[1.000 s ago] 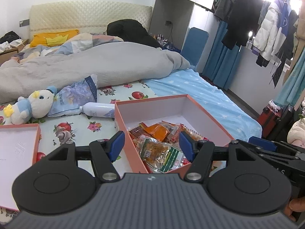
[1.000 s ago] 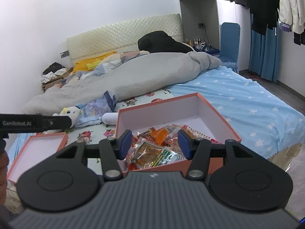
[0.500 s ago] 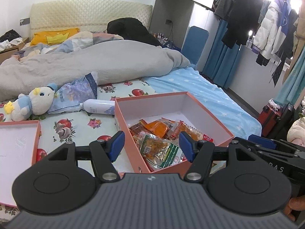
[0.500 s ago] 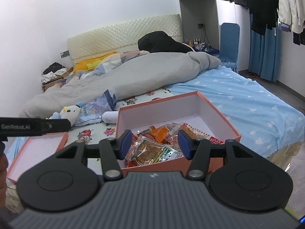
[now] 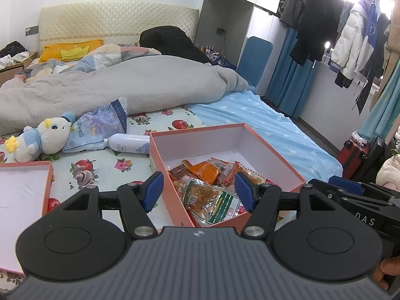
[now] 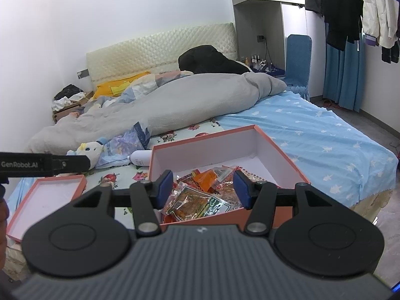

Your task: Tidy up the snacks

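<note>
On the bed, at the far left, lies the pink box lid point(image 5: 22, 197), open side up, on the fruit-print sheet point(image 5: 105, 170). Behind it a plush duck point(image 5: 42, 138) leans against a crinkled blue-and-white plastic bag point(image 5: 100, 130), and a white bottle point(image 5: 130, 145) lies on its side, touching the left wall of the pink box point(image 5: 272, 155). The left gripper point(image 5: 198, 191) hovers above the box's near left corner, jaws wide apart with nothing between the blue pads. Inside the box, the snack packets point(image 5: 212, 182) are heaped toward the near side; a clear packet with a green label lies on top. The right gripper point(image 6: 203, 187) hangs over the same heap point(image 6: 200, 195), jaws parted and empty. Farther right stretches the blue star-print sheet point(image 6: 325, 140), with a grey duvet point(image 6: 175, 102) bunched behind.
</note>
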The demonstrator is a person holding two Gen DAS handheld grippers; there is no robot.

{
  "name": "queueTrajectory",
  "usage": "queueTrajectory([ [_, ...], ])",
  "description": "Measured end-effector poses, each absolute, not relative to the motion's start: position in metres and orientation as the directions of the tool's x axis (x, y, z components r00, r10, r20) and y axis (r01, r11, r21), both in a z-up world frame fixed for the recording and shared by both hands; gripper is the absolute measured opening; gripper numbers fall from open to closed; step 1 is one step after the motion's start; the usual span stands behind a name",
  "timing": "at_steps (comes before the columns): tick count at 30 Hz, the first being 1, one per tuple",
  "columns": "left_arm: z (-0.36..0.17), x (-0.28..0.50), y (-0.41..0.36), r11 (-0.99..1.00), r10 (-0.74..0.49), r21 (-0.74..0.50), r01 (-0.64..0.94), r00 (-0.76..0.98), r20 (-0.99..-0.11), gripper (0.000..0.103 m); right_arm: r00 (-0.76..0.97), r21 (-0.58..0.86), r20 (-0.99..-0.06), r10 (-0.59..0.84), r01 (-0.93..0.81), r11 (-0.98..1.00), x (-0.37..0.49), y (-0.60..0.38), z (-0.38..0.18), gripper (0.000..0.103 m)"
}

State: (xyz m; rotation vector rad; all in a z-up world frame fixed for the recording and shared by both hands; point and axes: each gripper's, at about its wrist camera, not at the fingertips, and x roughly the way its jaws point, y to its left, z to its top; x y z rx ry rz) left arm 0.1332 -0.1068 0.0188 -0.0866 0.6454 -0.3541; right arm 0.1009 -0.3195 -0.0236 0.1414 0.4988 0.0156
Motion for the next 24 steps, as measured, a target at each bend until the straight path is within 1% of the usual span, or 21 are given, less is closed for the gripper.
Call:
queueTrajectory([
  [7,0.0192,0.1344,-0.1071,0.933,-0.358,-0.19,0.306,0.737,-0.573,0.069,0.877,0.141,-0.477,0.048,0.023,0.99,0.1003,-0.3196,-0.024,0.056],
  [9,0.0191,0.1349,-0.1059,0.936,-0.35,-0.19,0.296,0.741,-0.572,0.078,0.878,0.138,-0.477,0.043,0.027,0.99,0.1002,-0.3197,-0.024,0.056],
  [13,0.0203,0.1351,-0.1052,0.942,-0.335,-0.179,0.284,0.751,-0.569,0.083,0.877,0.14,-0.478,0.041,0.03,0.99,0.099,-0.3204,-0.025,0.056],
  [16,0.0214,0.1347,-0.1048,0.945,-0.327,-0.171,0.28,0.758,-0.564,0.092,0.874,0.141,-0.484,0.04,0.032,0.99,0.1002,-0.3212,-0.0257,0.056],
  [18,0.0212,0.1345,-0.1047,0.947,-0.32,-0.163,0.278,0.762,-0.563,0.096,0.874,0.132,-0.485,0.024,0.046,0.99,0.0999,-0.3219,-0.026,0.073],
  [19,0.0207,0.1346,-0.1044,0.949,-0.312,-0.158,0.271,0.764,-0.564,0.097,0.879,0.127,-0.477,0.015,0.052,0.991,0.1004,-0.3224,-0.0258,0.089],
  [20,0.0205,0.1347,-0.1042,0.951,-0.307,-0.155,0.267,0.765,-0.566,0.097,0.883,0.123,-0.469,0.009,0.055,0.991,0.1003,-0.323,-0.026,0.097],
  [24,0.019,0.1362,-0.1021,0.957,-0.29,-0.153,0.247,0.767,-0.573,0.099,0.867,0.115,-0.498,-0.007,0.075,0.99,0.1053,-0.3265,-0.0297,0.097],
])
